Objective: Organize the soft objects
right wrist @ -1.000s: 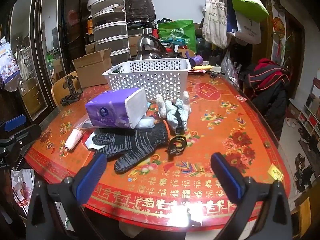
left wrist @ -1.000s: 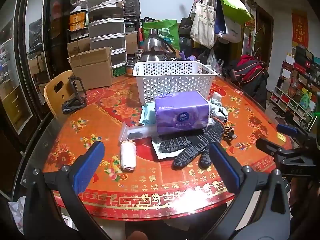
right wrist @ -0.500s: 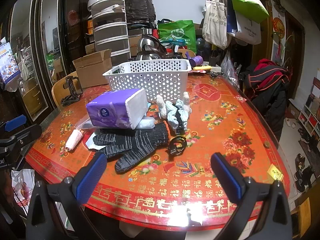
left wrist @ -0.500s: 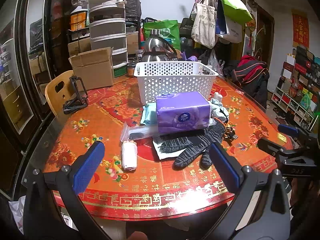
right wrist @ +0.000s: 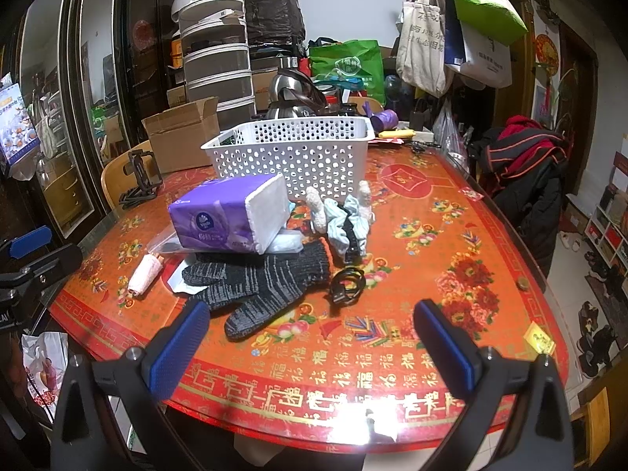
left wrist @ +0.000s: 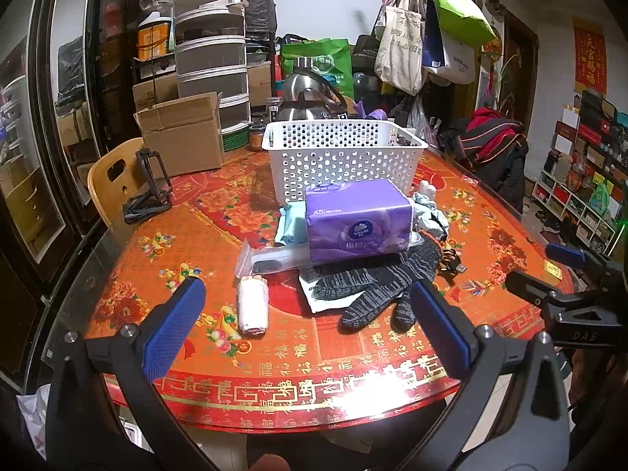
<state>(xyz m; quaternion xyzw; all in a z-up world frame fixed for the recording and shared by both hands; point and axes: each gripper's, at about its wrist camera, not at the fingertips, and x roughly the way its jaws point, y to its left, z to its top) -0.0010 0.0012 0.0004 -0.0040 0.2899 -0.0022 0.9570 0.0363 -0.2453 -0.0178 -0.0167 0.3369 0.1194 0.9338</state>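
Fingers spread | right view only: scrunchies, cable

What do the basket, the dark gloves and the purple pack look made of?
Basket: rigid white plastic, judging by its perforated, glossy walls. Dark gloves: knitted yarn, grey-black, with visible ribbed stitches. Purple pack: shiny plastic film, probably over soft tissue, whose white end shows in the right wrist view.
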